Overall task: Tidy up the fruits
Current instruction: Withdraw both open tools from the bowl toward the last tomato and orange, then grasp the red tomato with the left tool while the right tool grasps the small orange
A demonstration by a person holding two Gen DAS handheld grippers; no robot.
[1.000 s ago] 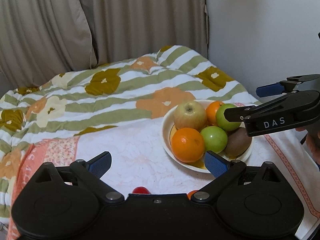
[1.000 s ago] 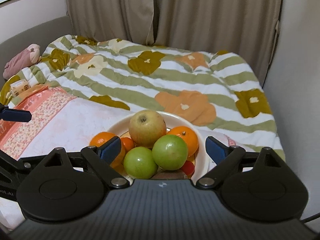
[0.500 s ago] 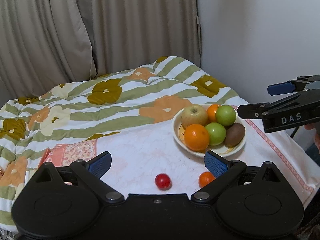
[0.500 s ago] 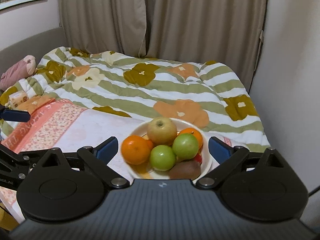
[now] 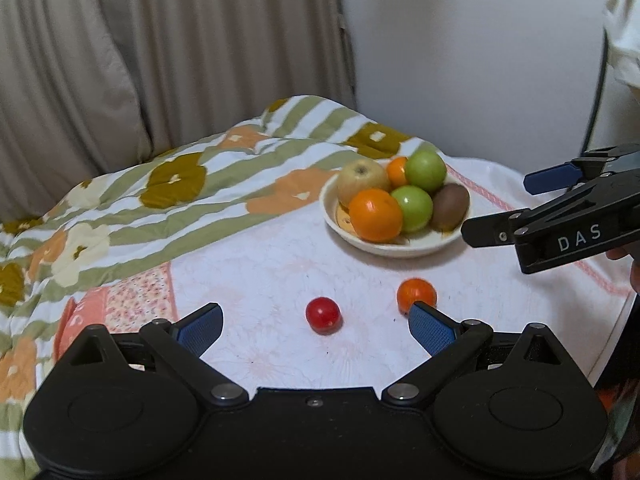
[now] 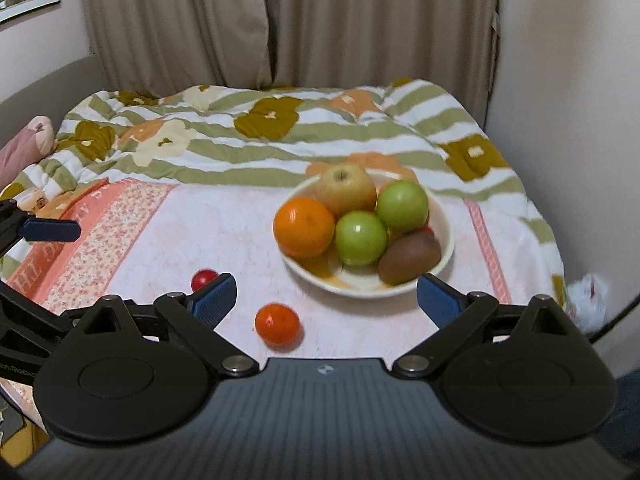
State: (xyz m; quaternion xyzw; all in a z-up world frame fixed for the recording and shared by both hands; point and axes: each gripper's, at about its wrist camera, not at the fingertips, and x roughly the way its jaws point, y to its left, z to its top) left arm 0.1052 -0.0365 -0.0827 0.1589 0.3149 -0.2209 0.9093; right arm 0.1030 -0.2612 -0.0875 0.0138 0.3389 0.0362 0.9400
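A cream bowl (image 5: 400,246) (image 6: 444,248) holds a yellow apple (image 5: 362,180), a large orange (image 5: 375,214), two green apples (image 5: 412,208), a kiwi (image 5: 450,206) and a small orange at the back. A red tomato (image 5: 323,315) (image 6: 203,279) and a small mandarin (image 5: 416,294) (image 6: 277,325) lie loose on the white cloth in front of the bowl. My left gripper (image 5: 316,326) is open and empty, near the tomato. My right gripper (image 6: 326,298) is open and empty, in front of the bowl; it shows in the left wrist view (image 5: 532,204).
The cloth covers a bed with a striped floral quilt (image 5: 168,200) behind. Curtains (image 6: 280,20) and a white wall (image 5: 460,40) stand at the back and right. A pink soft toy (image 6: 24,144) lies at far left. A crumpled white bag (image 6: 588,300) is at the right edge.
Both grippers have pulled back and up from the bowl. The tomato and the mandarin on the cloth have come into view. Both jaws stay open.
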